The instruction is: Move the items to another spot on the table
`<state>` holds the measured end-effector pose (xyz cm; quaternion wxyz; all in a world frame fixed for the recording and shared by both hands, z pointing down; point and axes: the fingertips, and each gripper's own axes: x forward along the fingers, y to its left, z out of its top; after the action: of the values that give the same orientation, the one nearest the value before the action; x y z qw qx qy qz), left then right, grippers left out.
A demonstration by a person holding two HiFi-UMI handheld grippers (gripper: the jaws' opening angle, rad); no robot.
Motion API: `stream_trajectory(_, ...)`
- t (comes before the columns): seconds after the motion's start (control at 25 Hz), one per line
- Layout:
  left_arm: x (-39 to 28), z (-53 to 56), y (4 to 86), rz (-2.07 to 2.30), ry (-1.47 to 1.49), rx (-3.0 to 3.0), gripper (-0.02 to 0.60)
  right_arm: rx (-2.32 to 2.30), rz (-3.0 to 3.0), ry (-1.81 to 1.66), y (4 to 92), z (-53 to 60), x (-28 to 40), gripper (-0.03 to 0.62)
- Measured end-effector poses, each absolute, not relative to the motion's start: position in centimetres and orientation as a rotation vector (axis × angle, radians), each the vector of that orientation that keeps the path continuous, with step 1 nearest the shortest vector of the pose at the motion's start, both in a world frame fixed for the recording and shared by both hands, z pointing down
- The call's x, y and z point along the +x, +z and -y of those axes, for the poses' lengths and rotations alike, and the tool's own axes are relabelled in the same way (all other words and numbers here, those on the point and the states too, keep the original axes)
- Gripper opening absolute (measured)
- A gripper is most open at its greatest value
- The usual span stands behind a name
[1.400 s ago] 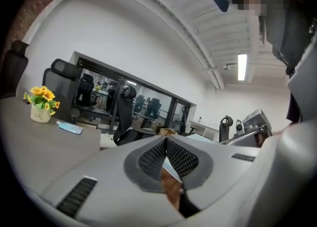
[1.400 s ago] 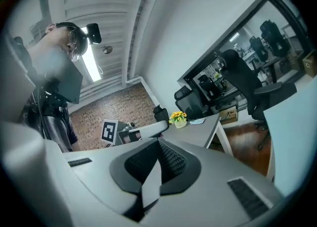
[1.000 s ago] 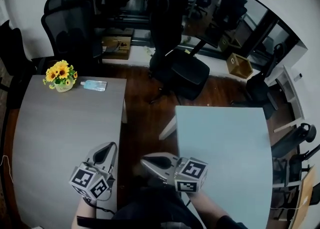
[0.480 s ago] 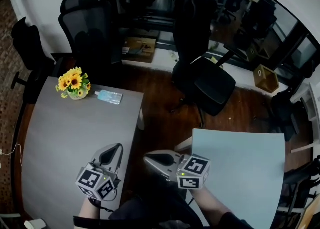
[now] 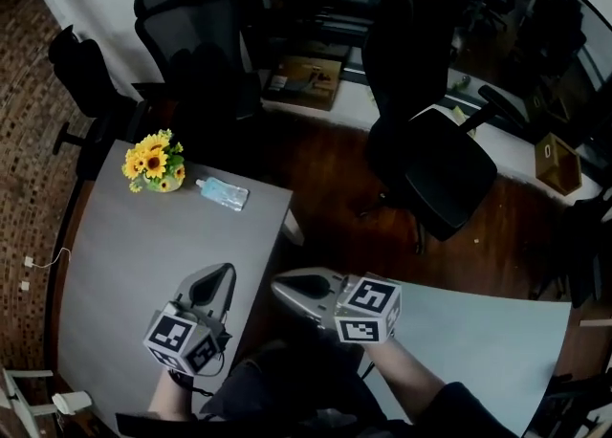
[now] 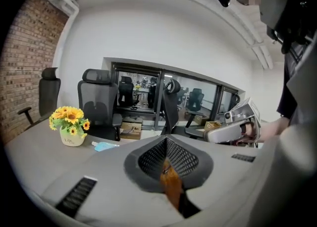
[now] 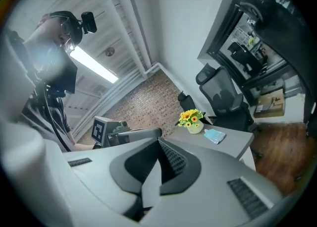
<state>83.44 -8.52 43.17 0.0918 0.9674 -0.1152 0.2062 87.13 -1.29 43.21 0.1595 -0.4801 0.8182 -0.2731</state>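
Small pale pot of yellow sunflowers (image 5: 153,164) and flat blue plastic pouch (image 5: 223,195) sit at the grey table (image 5: 124,264) far edge, untouched. Your left gripper (image 5: 220,275) and right gripper (image 5: 287,285) are pressed together, empty, by the near edge. Approach step: reach across, spread the jaws.

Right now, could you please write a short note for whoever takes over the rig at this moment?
Left gripper: shut, empty, above the near end of the grey table.
Right gripper: shut, empty, just off that table's right edge.
Flower pot and blue pouch: near the table's far edge, pouch right of the pot.
Done: nothing moved yet.
Left: move both elsewhere on the table.
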Motion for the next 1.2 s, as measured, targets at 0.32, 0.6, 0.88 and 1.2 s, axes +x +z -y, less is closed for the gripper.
stream_trajectory(0.32,83.0,11.4,42.2,0.482,0.594,2.86,0.009,-1.255,-2.465,-0.82,43.9,5.7,87.2,-0.015)
stream_trajectory(0.6,80.5,15.1,42.4,0.563,0.499,2.857,0.009,-1.255,-2.551,-0.831,42.8,9.5,86.4,-0.015)
stream_trajectory(0.88,79.8,19.6,43.6,0.561,0.387,2.788,0.009,-1.31,-2.594,-0.937,43.4,14.5,85.0,-0.015)
stream_trajectory(1.2,74.5,25.4,46.2,0.678,0.216,2.628,0.009,-1.199,-2.787,-0.981,43.9,21.3,80.0,-0.015)
